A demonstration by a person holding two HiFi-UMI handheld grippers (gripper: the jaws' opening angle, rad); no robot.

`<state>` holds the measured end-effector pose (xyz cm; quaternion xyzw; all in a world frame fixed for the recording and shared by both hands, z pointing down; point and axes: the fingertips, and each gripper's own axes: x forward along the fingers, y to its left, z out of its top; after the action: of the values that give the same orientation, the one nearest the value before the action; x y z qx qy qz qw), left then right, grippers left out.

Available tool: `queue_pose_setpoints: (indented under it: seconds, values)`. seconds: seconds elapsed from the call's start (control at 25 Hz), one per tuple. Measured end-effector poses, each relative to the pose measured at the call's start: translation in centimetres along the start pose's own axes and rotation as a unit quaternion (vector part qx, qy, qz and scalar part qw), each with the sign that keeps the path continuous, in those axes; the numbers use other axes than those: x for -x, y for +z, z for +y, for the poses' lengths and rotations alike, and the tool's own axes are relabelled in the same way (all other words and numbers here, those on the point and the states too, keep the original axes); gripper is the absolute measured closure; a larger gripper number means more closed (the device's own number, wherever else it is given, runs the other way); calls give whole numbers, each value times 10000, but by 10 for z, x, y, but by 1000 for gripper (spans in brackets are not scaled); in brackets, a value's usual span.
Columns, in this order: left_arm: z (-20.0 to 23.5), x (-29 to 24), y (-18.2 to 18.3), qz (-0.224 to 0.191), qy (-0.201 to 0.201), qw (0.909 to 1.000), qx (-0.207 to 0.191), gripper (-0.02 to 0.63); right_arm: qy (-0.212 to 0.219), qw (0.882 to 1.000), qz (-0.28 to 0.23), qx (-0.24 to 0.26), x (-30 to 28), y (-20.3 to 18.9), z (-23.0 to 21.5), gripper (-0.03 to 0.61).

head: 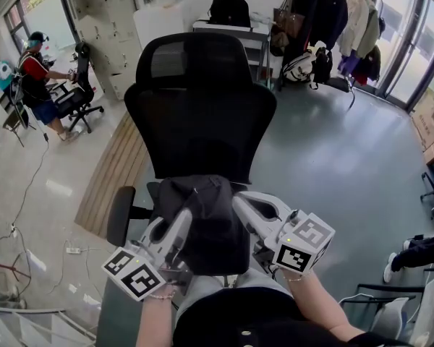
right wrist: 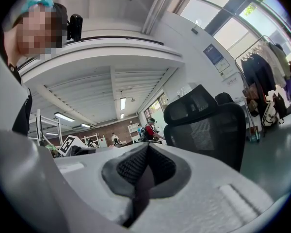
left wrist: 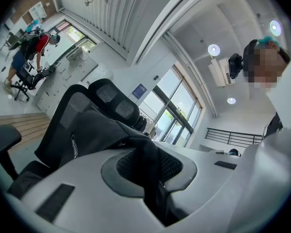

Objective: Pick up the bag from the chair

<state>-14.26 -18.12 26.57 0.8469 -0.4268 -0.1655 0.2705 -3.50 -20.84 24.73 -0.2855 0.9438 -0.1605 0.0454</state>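
A black fabric bag point(head: 206, 226) hangs between my two grippers, close to my body and in front of the black mesh office chair point(head: 199, 114). My left gripper point(head: 183, 221) is shut on the bag's left side. In the left gripper view a fold of black bag fabric point(left wrist: 153, 171) is pinched between the jaws, with the bag's body point(left wrist: 94, 130) and the chair point(left wrist: 111, 96) beyond. My right gripper point(head: 243, 207) is shut on the bag's right side. The right gripper view shows a dark strip of the bag point(right wrist: 143, 181) between the jaws. The bag hides the chair seat.
The chair armrest point(head: 120, 215) sticks out at the left. A wooden mat point(head: 116, 172) lies on the floor left of the chair. A person point(head: 37, 78) sits at a desk far left. A shelf point(head: 231, 31) and coat rack point(head: 340, 20) stand behind.
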Motion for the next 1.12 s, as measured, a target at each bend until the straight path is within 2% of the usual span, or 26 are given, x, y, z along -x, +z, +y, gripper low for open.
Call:
queue_pose_setpoints:
  seconds: [1.12]
  values:
    - [-1,9,-5,131,8,9999,58,551,-141,9995,219,-151,5,-19,5,581]
